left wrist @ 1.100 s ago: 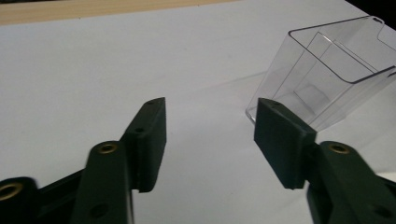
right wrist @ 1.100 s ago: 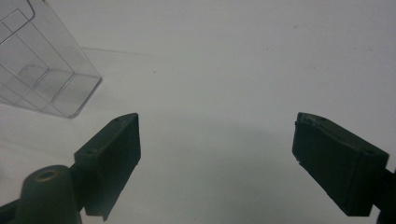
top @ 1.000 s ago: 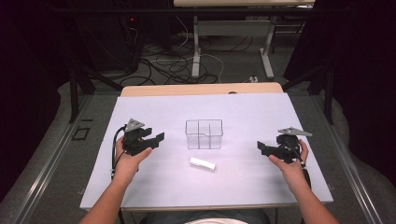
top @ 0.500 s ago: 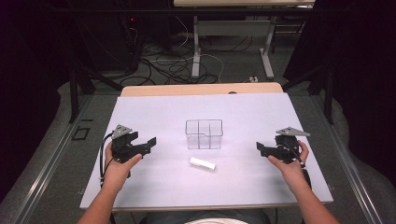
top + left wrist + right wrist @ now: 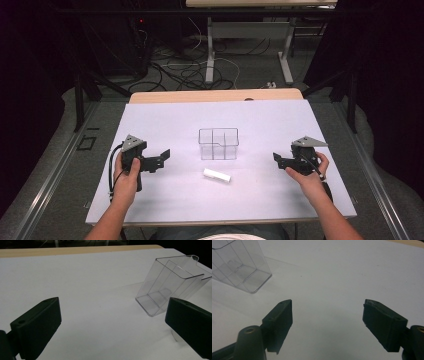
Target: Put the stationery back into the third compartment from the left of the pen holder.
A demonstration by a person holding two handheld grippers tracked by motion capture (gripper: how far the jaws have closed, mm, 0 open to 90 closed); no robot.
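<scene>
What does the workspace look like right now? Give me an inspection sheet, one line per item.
Surface: white sheet over a wood-edged table.
Job's things: clear divided container upright at mid-table; white cylinder lying just in front of it, apart from it.
Clutter: nothing seen.
Grippers: left gripper and right gripper each in a hand, on either side of the container; jaws of both apart with nothing between them, the left having just opened, the right having just closed somewhat.
Cables: black cable looping from the left gripper.
Surroundings: loose floor cables and desk legs behind the table.

table: white sheet (image 5: 165,120) | floor: tangled cables (image 5: 185,70) | beyond: desk legs (image 5: 210,55)
</scene>
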